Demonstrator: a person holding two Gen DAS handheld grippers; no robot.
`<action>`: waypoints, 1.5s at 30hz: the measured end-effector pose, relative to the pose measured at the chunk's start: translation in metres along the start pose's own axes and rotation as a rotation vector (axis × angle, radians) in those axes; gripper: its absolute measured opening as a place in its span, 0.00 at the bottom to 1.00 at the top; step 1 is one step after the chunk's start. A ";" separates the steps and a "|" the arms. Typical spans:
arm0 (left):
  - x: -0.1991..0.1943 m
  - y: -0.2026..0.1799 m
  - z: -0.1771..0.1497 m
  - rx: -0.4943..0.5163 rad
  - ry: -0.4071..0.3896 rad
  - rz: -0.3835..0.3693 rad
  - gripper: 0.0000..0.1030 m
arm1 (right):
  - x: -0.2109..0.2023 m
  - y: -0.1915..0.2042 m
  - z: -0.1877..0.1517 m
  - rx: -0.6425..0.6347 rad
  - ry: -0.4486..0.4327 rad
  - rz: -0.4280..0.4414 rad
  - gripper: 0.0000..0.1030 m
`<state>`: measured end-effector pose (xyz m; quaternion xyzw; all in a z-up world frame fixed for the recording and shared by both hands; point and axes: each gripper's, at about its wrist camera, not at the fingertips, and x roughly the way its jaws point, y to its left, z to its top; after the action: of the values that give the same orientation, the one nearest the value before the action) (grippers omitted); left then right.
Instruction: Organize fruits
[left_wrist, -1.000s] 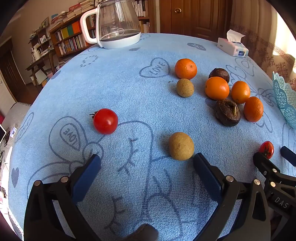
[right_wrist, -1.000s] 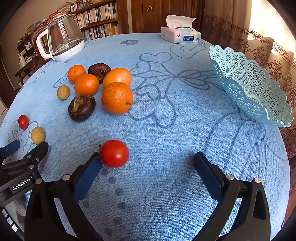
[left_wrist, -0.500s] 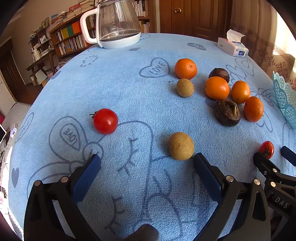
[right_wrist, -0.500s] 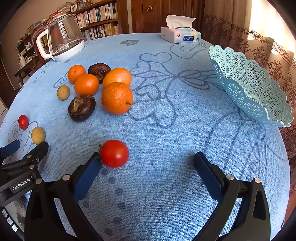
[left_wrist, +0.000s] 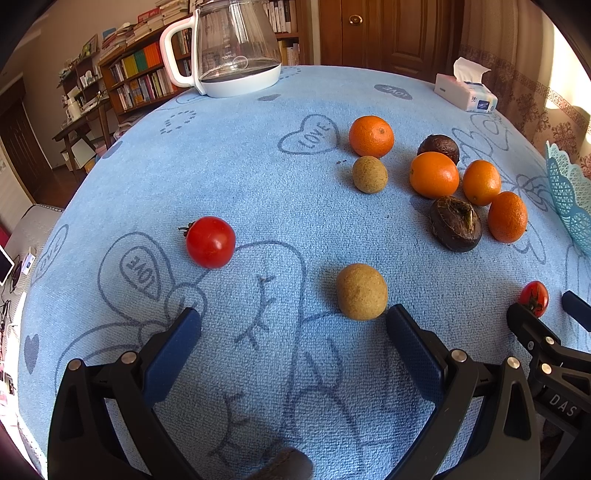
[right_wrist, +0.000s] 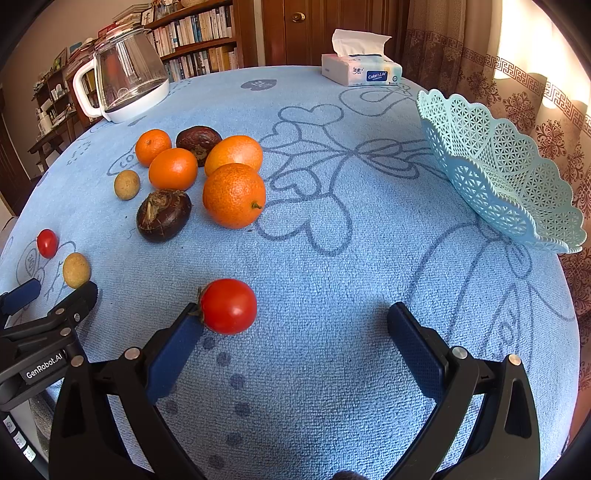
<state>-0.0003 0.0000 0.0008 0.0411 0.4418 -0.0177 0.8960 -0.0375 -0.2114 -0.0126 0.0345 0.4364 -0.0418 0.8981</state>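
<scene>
So both grippers are spread wide, nothing pinched in either. L gripper (left_wrist: 293, 321) sits low over the blue cloth (left_wrist: 240, 177), and a tan fruit (left_wrist: 362, 291) lies just ahead of its right finger, basically beside the tip; can't tell if it's touching. A tomato (left_wrist: 210, 242) is further out to the left on the cloth, apart from the fingers.

R gripper (right_wrist: 295, 321) is also low over the cloth, w/ a 2nd tomato (right_wrist: 228, 306) right at the tip of its left finger, looks like it's touching the blue pad, but the other finger is well apart from it. So not gripped, just sitting there on the cloth.

Rest of the fruit is in a loose bunch further back: 4 oranges, the nearest one (right_wrist: 233, 195) being biggest in the R view, w/ 2 dark brown fruits mixed in. The nearer one (right_wrist: 163, 215) is just beside that orange, the other (right_wrist: 198, 141) tucked behind the oranges. Another small tan fruit (right_wrist: 126, 184) sits on the left edge of the bunch.

The basket (right_wrist: 517, 206), light teal lattice thing w/ scalloped rim, is off at the right edge of the table, tilted, well apart from all the fruit. Can't see any fruit inside.

Far side of the table: a glass kettle (left_wrist: 236, 48) w/ white handle, and a tissue box (right_wrist: 360, 70). Bookshelves behind.
</scene>
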 end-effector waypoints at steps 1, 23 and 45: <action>0.000 0.000 0.000 0.000 0.000 0.000 0.95 | 0.000 0.000 0.000 0.000 0.000 0.001 0.98; 0.000 -0.002 0.000 0.002 0.001 0.002 0.95 | -0.002 -0.003 0.001 -0.031 -0.002 0.044 0.98; 0.002 -0.001 0.001 -0.003 -0.001 -0.006 0.95 | -0.001 -0.002 0.002 -0.054 0.010 0.052 0.98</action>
<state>0.0018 -0.0010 -0.0006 0.0385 0.4414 -0.0195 0.8963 -0.0369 -0.2131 -0.0109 0.0216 0.4409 -0.0063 0.8973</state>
